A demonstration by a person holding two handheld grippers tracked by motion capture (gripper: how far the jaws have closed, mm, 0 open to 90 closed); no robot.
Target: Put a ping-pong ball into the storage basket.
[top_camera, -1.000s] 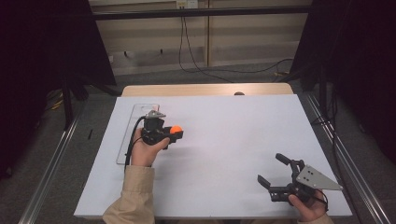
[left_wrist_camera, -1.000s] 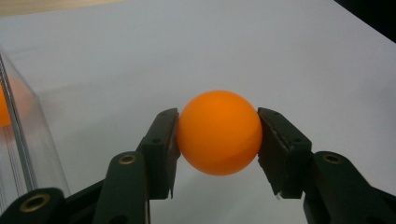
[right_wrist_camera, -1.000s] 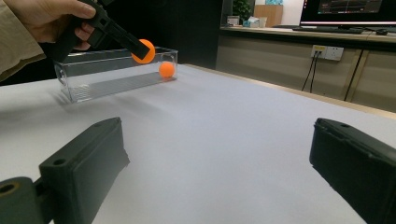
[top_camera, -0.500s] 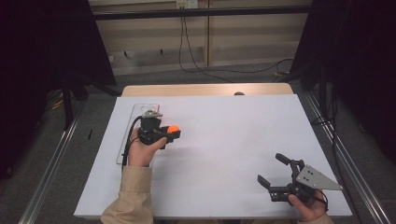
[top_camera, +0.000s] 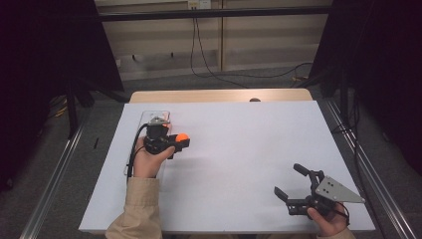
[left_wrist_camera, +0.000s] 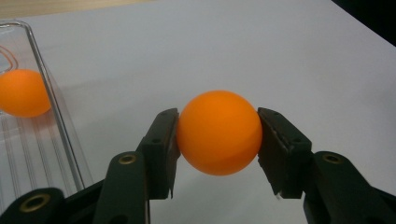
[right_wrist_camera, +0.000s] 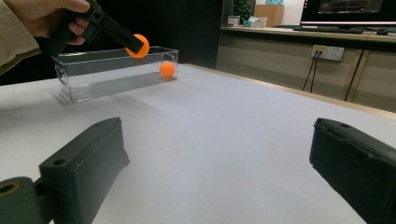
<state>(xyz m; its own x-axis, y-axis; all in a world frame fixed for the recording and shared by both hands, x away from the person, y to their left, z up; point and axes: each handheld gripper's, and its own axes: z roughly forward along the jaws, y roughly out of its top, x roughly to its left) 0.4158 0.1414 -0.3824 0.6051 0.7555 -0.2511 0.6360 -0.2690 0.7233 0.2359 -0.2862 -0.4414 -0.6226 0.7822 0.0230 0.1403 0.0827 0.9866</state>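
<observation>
Orange ball (left_wrist_camera: 219, 132) sits clamped between the left gripper (top_camera: 180, 143) jaws, held above the white table (top_camera: 239, 149) at about three o'clock of the clear bin (right_wrist_camera: 112, 70), and it has edged a touch closer to that bin. A second ball (right_wrist_camera: 167, 69) already rests inside. The right gripper (top_camera: 288, 181) waits wide open and empty at the near edge. A drop into the bin looks likely next.

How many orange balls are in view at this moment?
2. One orange ball is clamped between the left gripper's jaws, above the table beside the clear box. The second ball lies inside that box. Others could be hidden behind the hand.
</observation>
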